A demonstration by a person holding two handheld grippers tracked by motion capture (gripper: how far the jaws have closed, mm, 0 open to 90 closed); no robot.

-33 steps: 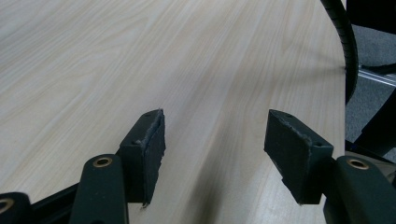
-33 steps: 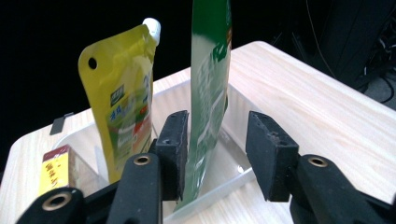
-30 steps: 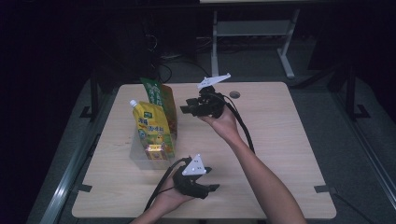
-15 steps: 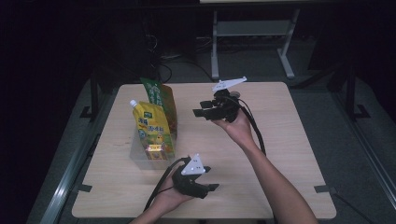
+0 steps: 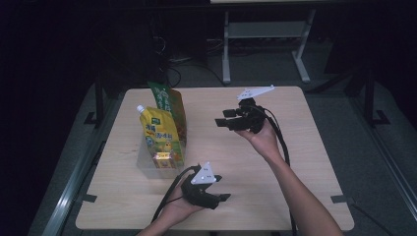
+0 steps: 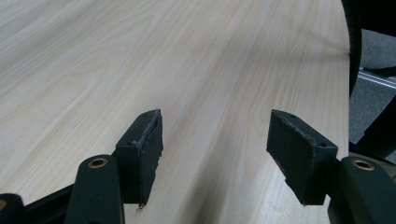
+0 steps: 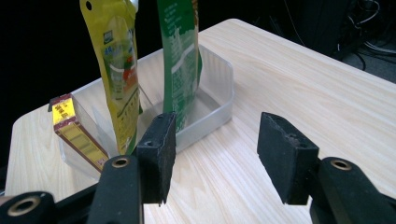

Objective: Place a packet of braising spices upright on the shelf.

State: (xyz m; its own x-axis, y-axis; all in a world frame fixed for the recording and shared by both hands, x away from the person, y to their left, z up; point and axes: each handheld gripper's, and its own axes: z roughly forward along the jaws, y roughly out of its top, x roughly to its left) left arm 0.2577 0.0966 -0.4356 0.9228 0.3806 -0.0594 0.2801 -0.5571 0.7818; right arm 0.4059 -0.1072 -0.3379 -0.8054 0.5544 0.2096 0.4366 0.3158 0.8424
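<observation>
Wooden counter (image 5: 305, 162). Clear plastic bin (image 7: 219, 88) at its left side, holding three items upright: yellow spouted pouch (image 5: 158, 132), green pouch (image 5: 172, 105) behind it, small red-and-gold packet (image 7: 74, 130) at the near end. Right gripper (image 5: 222, 121) held above the counter centre, pointed at the bin, fingers (image 7: 159, 154) spread, grasping nothing. Left gripper (image 5: 225, 196) low at the near edge (over bare wood), fingers (image 6: 142, 156) likewise spread and empty.

Dim surroundings, lit tabletop, soft focus
</observation>
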